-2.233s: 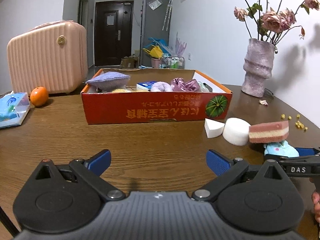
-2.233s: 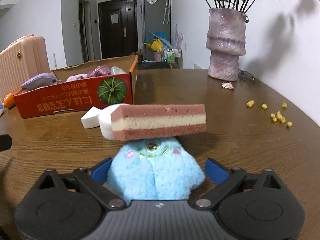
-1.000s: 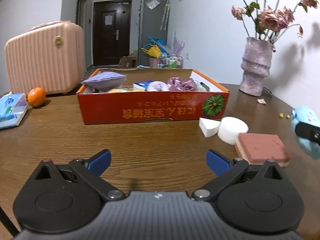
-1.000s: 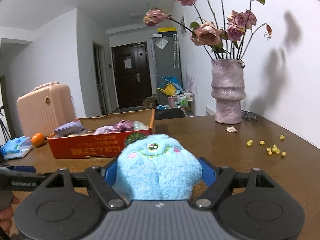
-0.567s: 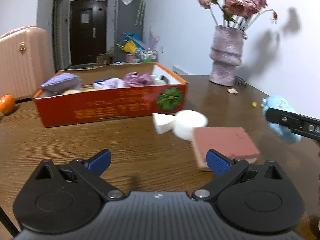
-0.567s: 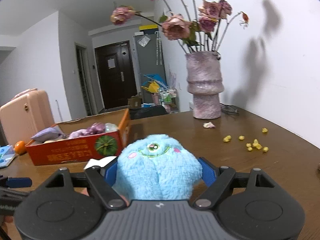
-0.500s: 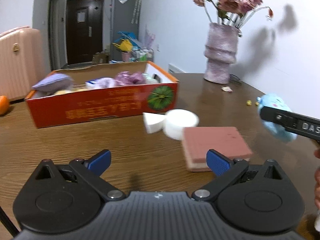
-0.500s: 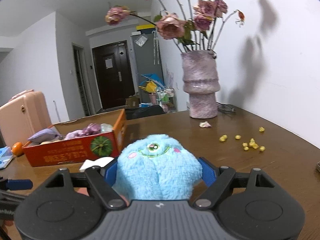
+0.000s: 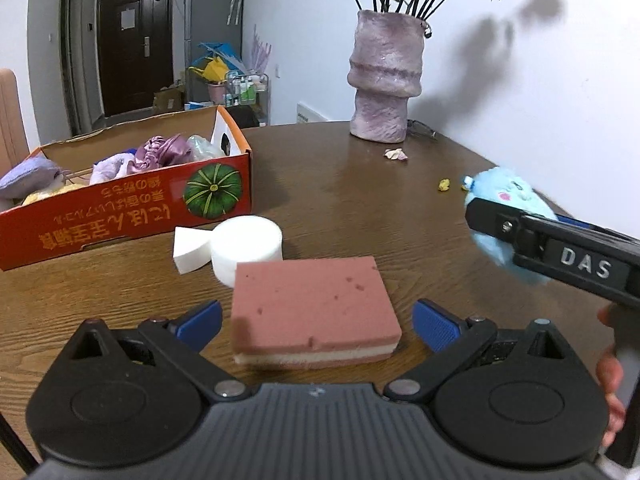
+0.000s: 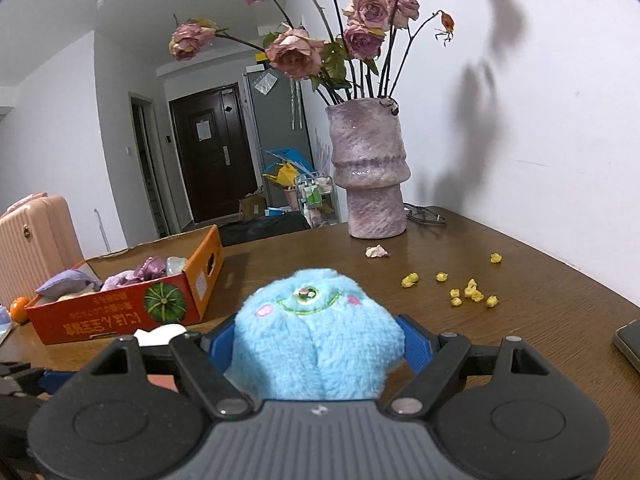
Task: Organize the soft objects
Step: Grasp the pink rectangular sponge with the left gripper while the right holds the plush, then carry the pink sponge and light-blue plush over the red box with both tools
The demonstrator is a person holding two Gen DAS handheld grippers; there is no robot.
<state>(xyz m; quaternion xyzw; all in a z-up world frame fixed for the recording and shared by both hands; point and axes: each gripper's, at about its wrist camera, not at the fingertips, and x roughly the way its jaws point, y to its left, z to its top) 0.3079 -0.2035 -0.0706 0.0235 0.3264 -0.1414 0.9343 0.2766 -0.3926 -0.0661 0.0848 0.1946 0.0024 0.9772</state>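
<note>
My right gripper (image 10: 318, 342) is shut on a fluffy blue plush toy (image 10: 316, 332) and holds it above the table; the same toy (image 9: 508, 210) shows at the right of the left wrist view. My left gripper (image 9: 318, 324) is open, its blue pads either side of a pink-and-cream sponge (image 9: 312, 312) that lies flat on the wooden table, without touching it. Behind the sponge lie a white round sponge (image 9: 246, 242) and a white wedge sponge (image 9: 188, 246). An orange cardboard box (image 9: 120, 204) holding several soft items stands at the left.
A purple vase (image 9: 384, 80) of dried roses stands at the back by the wall. Yellow crumbs (image 10: 468, 290) and a petal (image 10: 376, 251) lie on the table to the right. A dark phone (image 10: 630, 344) lies at the right edge. A pink suitcase (image 10: 32, 240) stands behind the box.
My left gripper has moved right and closer, so the pink sponge now lies between its open fingers. My right gripper has carried the blue plush sideways above the table.
</note>
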